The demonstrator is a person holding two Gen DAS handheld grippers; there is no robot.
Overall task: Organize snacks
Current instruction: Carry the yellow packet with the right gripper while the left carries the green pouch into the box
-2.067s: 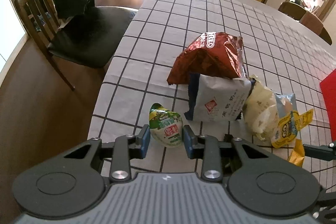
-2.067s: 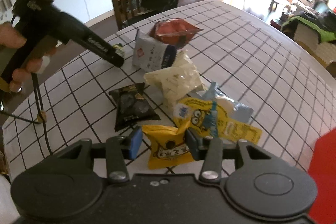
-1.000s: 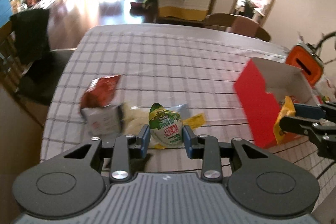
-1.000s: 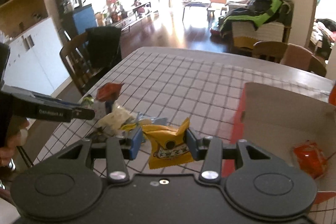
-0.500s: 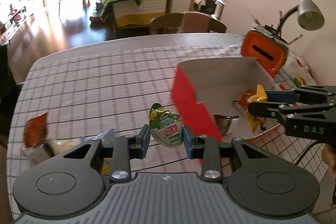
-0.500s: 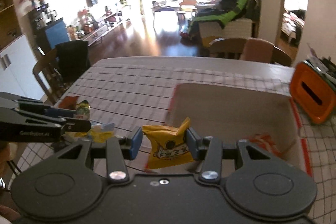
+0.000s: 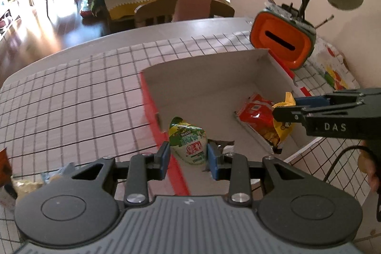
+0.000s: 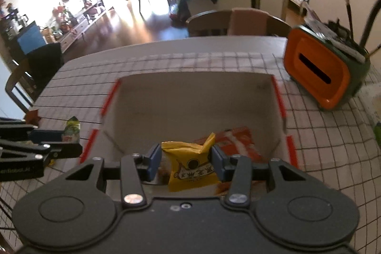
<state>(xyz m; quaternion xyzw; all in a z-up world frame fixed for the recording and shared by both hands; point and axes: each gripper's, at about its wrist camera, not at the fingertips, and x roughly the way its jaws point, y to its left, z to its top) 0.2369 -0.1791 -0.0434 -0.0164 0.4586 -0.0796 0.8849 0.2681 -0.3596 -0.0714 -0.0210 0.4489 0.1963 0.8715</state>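
Left gripper [image 7: 188,158]: clamped on the green packet [image 7: 188,143], which hangs over the near left corner of the box [image 7: 204,77], partly above its red wall.
Right gripper [image 8: 184,162]: clamped on the yellow packet [image 8: 190,167], held over the box interior, above the red bag [image 8: 234,141] lying on the box floor.
Box: open-topped, red outside, pale inside, on the checked cloth [image 7: 71,97]; a dark wrapper [image 7: 222,144] also shows in it.
Other snacks: a few remain on the cloth at the far left of the left view, too cut off to name.
Risk, green packet: it sits close to the wall edge; I judge a release here could let it catch the rim and slide out onto the cloth.
Risk, wall: a low pass inward could knock the thin cardboard side and shove the box.
Risk, collision: both grippers crowd one box; the right one crosses the left view near the yellow packet, so inward moves together could clash.
Risk, yellow packet: gripped by its crinkly body; it may cling to a pad or drop crooked onto the red bag.
Risk, orange holder [image 8: 319,68]: stands just beyond the box's far right corner; a wide swing could tip it.
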